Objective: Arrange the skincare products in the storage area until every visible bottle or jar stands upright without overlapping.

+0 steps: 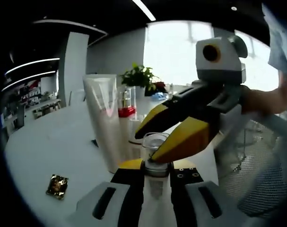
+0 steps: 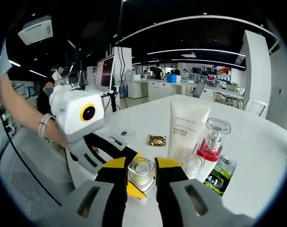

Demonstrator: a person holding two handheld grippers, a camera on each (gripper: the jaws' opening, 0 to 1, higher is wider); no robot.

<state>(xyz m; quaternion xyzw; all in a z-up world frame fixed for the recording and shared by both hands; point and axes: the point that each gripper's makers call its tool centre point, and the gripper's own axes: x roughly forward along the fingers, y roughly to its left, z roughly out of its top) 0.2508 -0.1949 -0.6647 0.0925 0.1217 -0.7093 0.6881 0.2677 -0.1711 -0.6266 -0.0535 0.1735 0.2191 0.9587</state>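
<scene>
My left claw (image 1: 156, 166) and my right claw (image 2: 141, 174) both pinch the same small clear bottle (image 2: 140, 173). Each claw is nearly shut, with its yellow tips pressed on the bottle's clear square cap. The bottle stands upright on the white table (image 2: 256, 142), close to the near edge.

In the right gripper view, a tall white tube (image 2: 186, 130) stands just behind the bottle. It says REVITALIFT in grey letters. The small lines under that are too tiny to read. Just beside the tube stands a bottle with a red collar (image 2: 212, 139) and a clear top. In front of it is a little clear jar (image 2: 194, 165), near my right claw. A green and black packet (image 2: 222, 174) lies flat beside it, and I can read "4" and "1" on it. A small gold wrapper (image 2: 157, 140) lies farther back, apart from the rest.

In the left gripper view, a green plant (image 1: 139, 76) stands at the far edge of the table.
</scene>
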